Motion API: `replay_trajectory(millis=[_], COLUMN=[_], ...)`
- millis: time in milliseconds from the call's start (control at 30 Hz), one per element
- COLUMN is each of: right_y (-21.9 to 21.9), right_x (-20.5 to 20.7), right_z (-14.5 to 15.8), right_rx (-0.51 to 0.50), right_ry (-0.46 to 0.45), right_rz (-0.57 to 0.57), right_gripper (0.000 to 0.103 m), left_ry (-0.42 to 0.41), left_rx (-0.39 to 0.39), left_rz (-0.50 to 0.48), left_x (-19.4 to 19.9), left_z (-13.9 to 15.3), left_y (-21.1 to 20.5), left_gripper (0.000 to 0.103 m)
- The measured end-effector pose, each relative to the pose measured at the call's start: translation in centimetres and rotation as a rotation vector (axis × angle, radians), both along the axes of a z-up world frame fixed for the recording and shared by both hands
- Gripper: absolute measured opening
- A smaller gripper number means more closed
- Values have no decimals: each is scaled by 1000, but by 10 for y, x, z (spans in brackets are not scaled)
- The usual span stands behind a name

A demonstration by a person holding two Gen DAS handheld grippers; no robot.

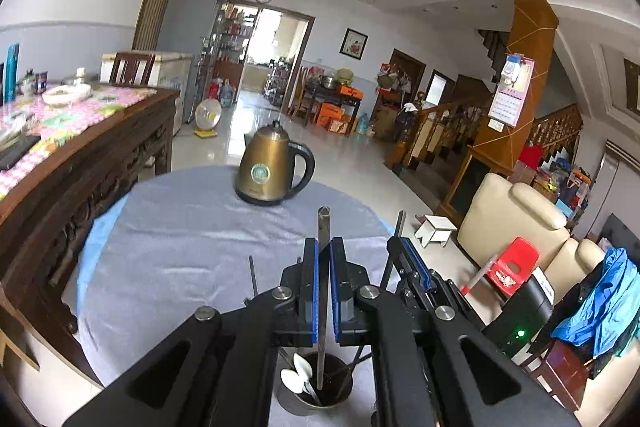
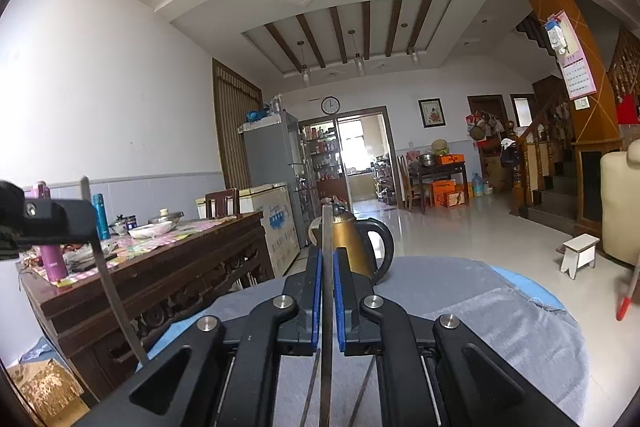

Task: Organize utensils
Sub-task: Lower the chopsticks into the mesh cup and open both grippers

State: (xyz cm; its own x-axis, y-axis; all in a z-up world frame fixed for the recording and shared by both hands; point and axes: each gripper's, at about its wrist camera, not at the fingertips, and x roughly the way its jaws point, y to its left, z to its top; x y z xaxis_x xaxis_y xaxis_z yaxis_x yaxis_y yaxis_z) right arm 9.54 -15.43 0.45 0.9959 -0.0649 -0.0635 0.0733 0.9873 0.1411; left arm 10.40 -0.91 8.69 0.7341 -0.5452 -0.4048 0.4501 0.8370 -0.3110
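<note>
Your left tongs point(image 1: 324, 259) are pinched on a thin metal utensil handle point(image 1: 322, 227) that stands upright between the blue pads point(image 1: 316, 267). Its lower end reaches down into a dark cup point(image 1: 316, 399) that sits on the grey-clothed round surface point(image 1: 180, 227) right under the tongs. In that cup you can see white spoons point(image 1: 298, 375) leaning to the left side and other thin metal stems point(image 1: 348, 367) slanting to the right.

Your right tongs point(image 2: 327, 267) are likewise pressed together on a second upright metal handle point(image 2: 327, 227), whose shaft runs down past the lower edge of the right wrist view; where its bottom end rests cannot be told there. In the left wrist view those right tongs point(image 1: 404, 251) appear just beside the left ones, on their right, with the handle tip point(image 1: 401, 217) sticking up above them.

A brass-coloured kettle point(image 1: 272, 167) with a black handle stands on the far part of the surface, well apart from the cup. A carved wooden sideboard point(image 1: 80, 167) with a patterned cloth runs along the left side.
</note>
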Motion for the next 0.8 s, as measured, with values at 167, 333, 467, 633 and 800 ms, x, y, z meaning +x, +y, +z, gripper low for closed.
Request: replay_trajectory(millis=[167,333,467,633,800], right_y=[-2,-9,-11,-9,-8], right_x=[-8,-17,-29,-42,-53], right_z=[-8,-10,-11,-15,-19], right_rx=[-1,24,31,27,27], right_ry=[10,22,33,60,81], right_rz=[7,23,44,78,110], right_gripper=[6,7,7,7,7], left_ry=[6,41,75,96,102], left_rx=[11,15,12,18,25], left_rz=[41,42,35,23,17], left_x=[-3,-5,-5,-11,-15], left_z=[-11,-21,-27,-32,-33], left_y=[1,3,6,6,6], left_gripper=[5,5,5,5,5])
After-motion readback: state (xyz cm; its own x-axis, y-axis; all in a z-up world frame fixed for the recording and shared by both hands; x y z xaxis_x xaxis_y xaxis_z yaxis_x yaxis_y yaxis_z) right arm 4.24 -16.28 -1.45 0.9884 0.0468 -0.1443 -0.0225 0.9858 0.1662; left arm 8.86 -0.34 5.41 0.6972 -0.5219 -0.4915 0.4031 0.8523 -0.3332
